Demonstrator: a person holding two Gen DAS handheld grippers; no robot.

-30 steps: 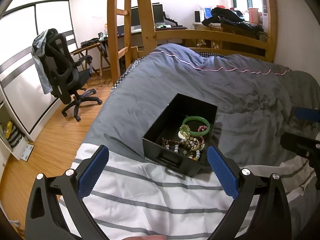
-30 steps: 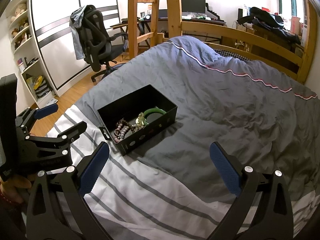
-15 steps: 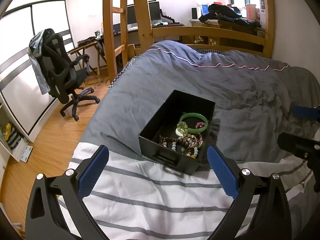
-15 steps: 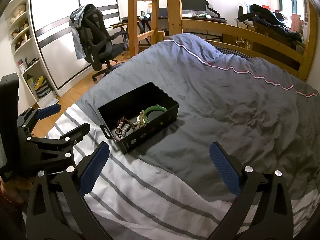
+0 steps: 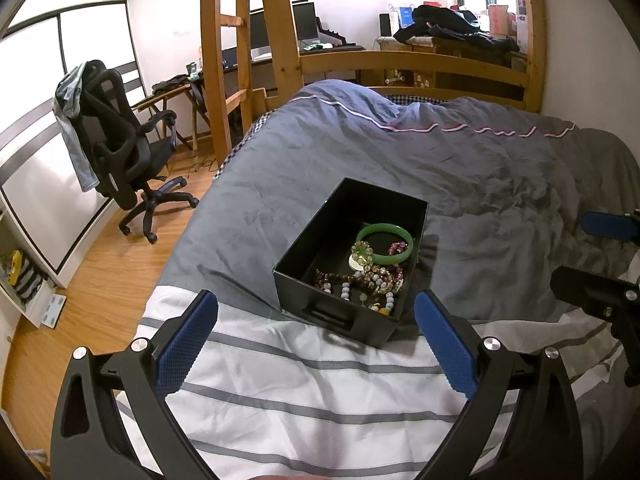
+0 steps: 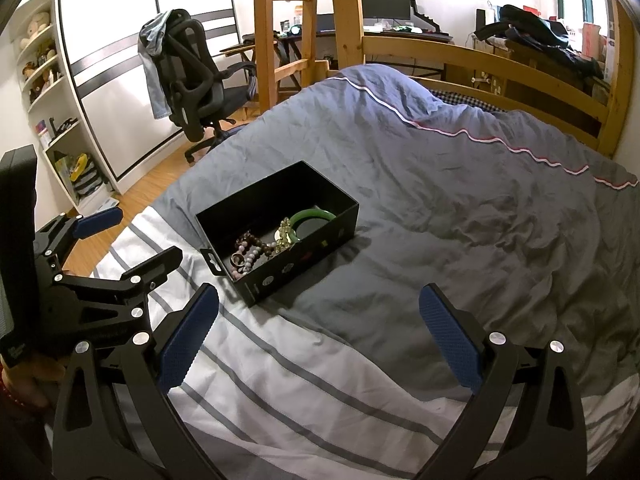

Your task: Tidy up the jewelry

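Note:
A black open box [image 5: 316, 280] lies on the bed; it also shows in the right wrist view [image 6: 280, 280]. Inside are a green bangle [image 5: 384, 242], also in the right wrist view [image 6: 313, 216], and several bead bracelets [image 5: 360, 280], also in the right wrist view [image 6: 252, 250]. My left gripper [image 5: 316, 340] is open and empty, just in front of the box above the striped sheet. My right gripper [image 6: 318, 336] is open and empty, in front of the box and to its right. Each gripper shows at the edge of the other's view.
The box rests on a grey duvet [image 5: 400, 160] where it meets a white striped sheet [image 5: 320, 400]. A wooden loft-bed frame [image 5: 272, 40] and a black office chair [image 5: 120, 152] stand beyond the bed's left side. White shelves [image 6: 52, 92] line the left wall.
Both grippers have drawn back and lifted slightly; the box sits a little farther from the left gripper in its view. Both stay open and the jewelry has not moved.

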